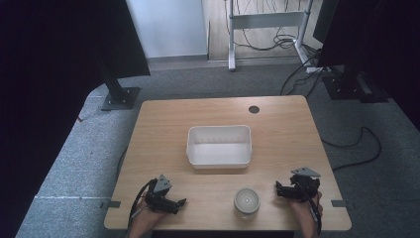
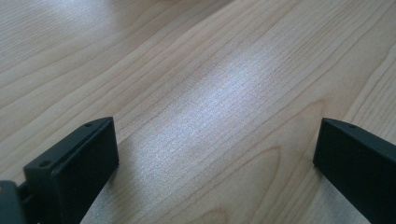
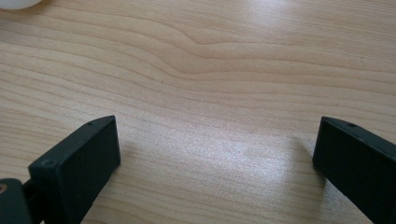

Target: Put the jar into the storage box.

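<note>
L gripper [image 1: 179, 202] & R gripper [image 1: 279, 189] agape on table [image 1: 218, 116], jar [image 1: 246, 201] btwn.

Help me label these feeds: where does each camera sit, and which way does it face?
High view: above the person's side, looking forward and down at the table, bin, jar; forearms, both hand-held grippers.
Left gripper view: on the left hand-held gripper, facing bare wood; open jaws.
Right gripper view: on the right hand-held gripper, likewise.
Shared: the same tabletop.
</note>
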`<action>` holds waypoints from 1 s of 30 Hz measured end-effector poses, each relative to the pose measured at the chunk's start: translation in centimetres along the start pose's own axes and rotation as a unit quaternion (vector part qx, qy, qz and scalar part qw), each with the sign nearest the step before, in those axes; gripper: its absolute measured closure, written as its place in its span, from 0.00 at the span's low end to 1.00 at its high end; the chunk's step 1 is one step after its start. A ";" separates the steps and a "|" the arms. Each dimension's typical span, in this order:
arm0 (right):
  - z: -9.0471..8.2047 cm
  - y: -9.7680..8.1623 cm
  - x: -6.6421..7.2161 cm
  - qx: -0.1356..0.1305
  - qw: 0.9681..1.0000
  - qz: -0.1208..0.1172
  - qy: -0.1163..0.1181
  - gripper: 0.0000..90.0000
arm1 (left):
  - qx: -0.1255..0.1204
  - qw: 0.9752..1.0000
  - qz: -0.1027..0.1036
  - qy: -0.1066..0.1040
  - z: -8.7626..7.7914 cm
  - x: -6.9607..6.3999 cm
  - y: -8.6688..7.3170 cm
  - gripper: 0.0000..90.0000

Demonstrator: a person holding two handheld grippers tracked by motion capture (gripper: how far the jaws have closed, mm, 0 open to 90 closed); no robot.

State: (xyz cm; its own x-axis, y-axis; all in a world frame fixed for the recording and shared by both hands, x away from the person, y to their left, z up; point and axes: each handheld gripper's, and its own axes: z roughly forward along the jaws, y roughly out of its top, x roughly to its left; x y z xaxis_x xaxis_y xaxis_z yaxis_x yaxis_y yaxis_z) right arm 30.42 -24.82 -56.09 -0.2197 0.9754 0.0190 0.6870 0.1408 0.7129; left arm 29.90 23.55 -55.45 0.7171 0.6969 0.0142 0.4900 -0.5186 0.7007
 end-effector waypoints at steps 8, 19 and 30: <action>0.0 0.0 0.0 0.000 1.000 0.000 0.000 0.00 | 0.000 1.000 -0.001 0.001 0.0 0.0 0.0 0.00; -0.1 0.0 0.0 -0.002 1.000 -0.001 0.001 0.02 | -0.001 1.000 -0.001 0.001 0.0 0.0 0.0 0.00; 0.0 0.0 0.0 -0.002 1.000 -0.002 0.001 0.02 | -0.003 1.000 -0.002 -0.007 -0.3 -0.2 0.0 0.04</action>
State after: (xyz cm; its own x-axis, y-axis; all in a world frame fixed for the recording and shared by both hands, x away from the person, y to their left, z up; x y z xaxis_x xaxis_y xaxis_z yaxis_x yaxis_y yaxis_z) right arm 30.36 -24.80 -56.08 -0.2236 0.9745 0.0186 0.6837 0.1432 0.7156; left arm 29.64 23.58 -55.22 0.7222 0.6917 0.0013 0.4899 -0.5128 0.7050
